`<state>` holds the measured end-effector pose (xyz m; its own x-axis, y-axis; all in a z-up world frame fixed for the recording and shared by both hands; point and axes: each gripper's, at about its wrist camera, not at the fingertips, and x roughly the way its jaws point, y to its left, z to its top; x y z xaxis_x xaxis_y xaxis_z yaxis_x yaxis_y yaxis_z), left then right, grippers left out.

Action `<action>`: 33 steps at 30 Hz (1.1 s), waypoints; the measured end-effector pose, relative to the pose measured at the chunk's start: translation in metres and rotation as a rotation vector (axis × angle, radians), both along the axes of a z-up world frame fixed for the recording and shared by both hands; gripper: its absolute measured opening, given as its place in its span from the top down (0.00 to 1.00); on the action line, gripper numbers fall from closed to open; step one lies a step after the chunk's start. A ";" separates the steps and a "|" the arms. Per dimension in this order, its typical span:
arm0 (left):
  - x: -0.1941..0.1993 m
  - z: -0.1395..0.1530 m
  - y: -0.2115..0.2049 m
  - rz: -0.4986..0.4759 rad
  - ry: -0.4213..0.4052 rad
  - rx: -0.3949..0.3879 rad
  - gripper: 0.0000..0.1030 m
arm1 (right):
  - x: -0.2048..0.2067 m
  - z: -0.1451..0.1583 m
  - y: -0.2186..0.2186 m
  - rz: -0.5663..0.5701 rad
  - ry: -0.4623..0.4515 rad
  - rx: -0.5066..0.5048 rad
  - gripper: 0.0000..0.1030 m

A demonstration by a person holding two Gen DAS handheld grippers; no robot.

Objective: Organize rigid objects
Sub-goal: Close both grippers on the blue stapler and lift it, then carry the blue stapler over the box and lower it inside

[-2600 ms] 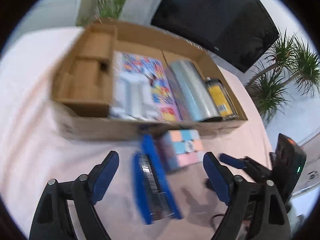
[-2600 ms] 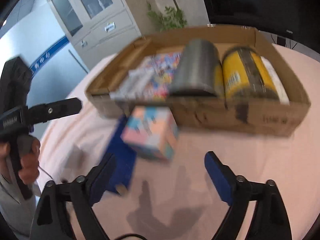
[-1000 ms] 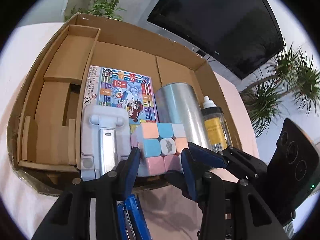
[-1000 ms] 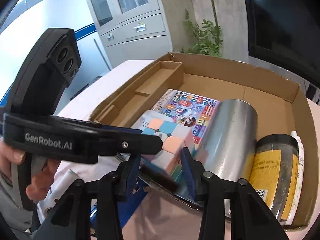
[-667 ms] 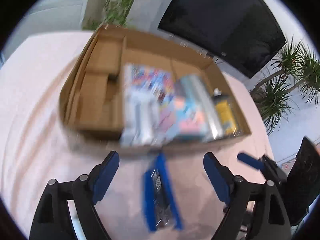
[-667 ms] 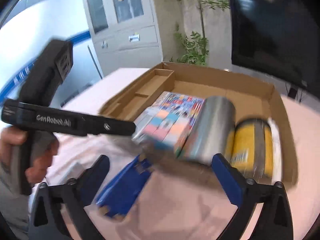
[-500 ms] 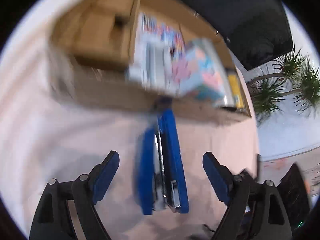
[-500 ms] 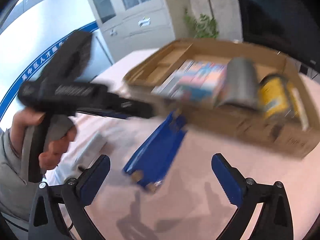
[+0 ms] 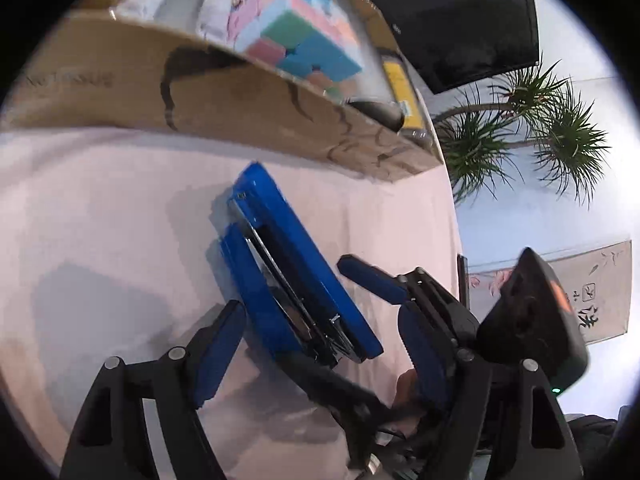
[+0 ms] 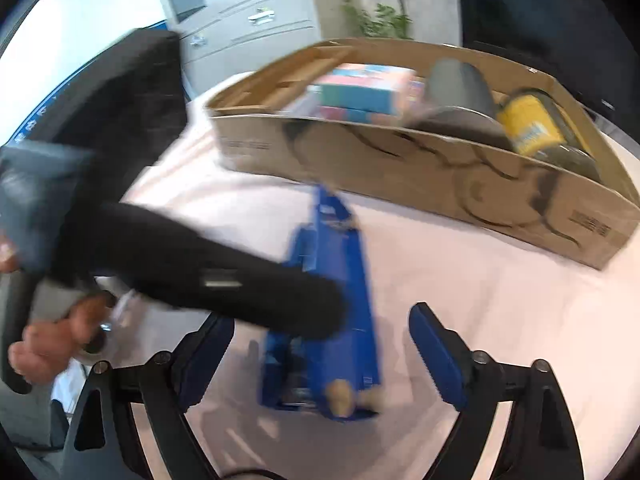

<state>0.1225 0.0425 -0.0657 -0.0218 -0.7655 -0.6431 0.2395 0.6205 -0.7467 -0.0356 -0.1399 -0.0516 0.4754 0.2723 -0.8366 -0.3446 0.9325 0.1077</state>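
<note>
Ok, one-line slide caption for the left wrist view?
Open left gripper straddles blue stapler on pink cloth, cardboard box behind.

Left gripper point(image 10: 304, 312) blurs across the stapler point(image 10: 332, 320).

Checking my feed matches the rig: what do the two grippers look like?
Both are black handheld frames with blue pads. The left gripper and right gripper have silver rivets on the finger arms. The right's body shows an orange patch and a green light.

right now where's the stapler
The stapler lies on the pink tablecloth in front of the cardboard box, between both open grippers in each wrist view.
</note>
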 end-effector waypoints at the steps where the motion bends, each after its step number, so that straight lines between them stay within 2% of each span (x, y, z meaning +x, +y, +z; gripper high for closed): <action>1: -0.001 0.004 0.004 0.012 -0.017 0.011 0.25 | 0.002 -0.002 0.002 0.013 0.011 -0.014 0.28; 3: -0.002 0.009 0.011 0.043 -0.042 0.037 0.29 | 0.003 -0.011 0.011 0.049 0.069 -0.003 0.41; 5: -0.004 0.011 0.019 0.077 -0.051 0.060 0.29 | 0.003 -0.013 0.020 0.053 0.048 -0.042 0.48; 7: -0.006 0.014 0.027 0.101 -0.051 0.048 0.29 | 0.005 -0.013 0.017 0.033 0.053 -0.025 0.49; 9: -0.009 0.018 0.034 0.118 -0.062 0.048 0.29 | 0.006 -0.013 0.002 -0.019 0.092 0.078 0.50; 11: -0.009 0.018 0.029 0.123 -0.063 0.032 0.29 | 0.010 -0.017 -0.032 -0.112 0.204 0.319 0.50; 13: -0.009 0.018 0.022 0.120 -0.063 0.016 0.29 | 0.010 -0.032 -0.071 -0.223 0.324 0.604 0.51; 15: -0.008 0.015 0.007 0.113 -0.066 0.032 0.29 | 0.007 -0.039 -0.105 -0.324 0.359 0.763 0.52; 16: -0.007 0.014 0.002 0.109 -0.066 0.038 0.29 | 0.003 -0.033 -0.121 -0.386 0.324 0.720 0.41; 17: -0.008 0.013 -0.004 0.106 -0.065 0.040 0.29 | -0.003 -0.023 -0.134 -0.452 0.264 0.621 0.27; 19: -0.008 0.009 -0.017 0.086 -0.061 0.041 0.29 | -0.015 0.002 -0.153 -0.509 0.146 0.489 0.16; 21: -0.008 0.007 -0.026 0.063 -0.064 0.048 0.29 | -0.018 0.020 -0.147 -0.457 0.101 0.385 0.16; 24: -0.007 0.003 -0.031 0.053 -0.054 0.051 0.29 | -0.014 0.035 -0.097 -0.296 0.057 0.149 0.17; 26: -0.011 0.003 -0.034 0.055 -0.054 0.052 0.29 | -0.018 0.025 -0.060 -0.188 0.059 0.050 0.30; 28: -0.013 0.003 -0.029 0.062 -0.063 0.063 0.29 | -0.016 0.019 -0.048 -0.176 0.081 0.008 0.37; 29: -0.015 0.002 -0.028 0.065 -0.063 0.064 0.29 | -0.011 0.010 -0.037 -0.177 0.104 -0.016 0.49; 30: -0.016 0.001 -0.025 0.070 -0.058 0.062 0.29 | -0.012 0.008 -0.035 -0.179 0.096 -0.035 0.54; 31: -0.017 0.000 -0.024 0.073 -0.052 0.061 0.29 | -0.008 0.006 -0.031 -0.192 0.088 -0.078 0.64; 33: -0.019 -0.005 -0.023 0.072 -0.040 0.059 0.29 | -0.004 0.007 -0.031 -0.191 0.116 -0.005 0.73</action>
<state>0.1036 0.0193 -0.0702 0.0589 -0.7247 -0.6865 0.2217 0.6801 -0.6988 -0.0391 -0.1714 -0.0443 0.4187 0.1827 -0.8896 -0.1477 0.9802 0.1318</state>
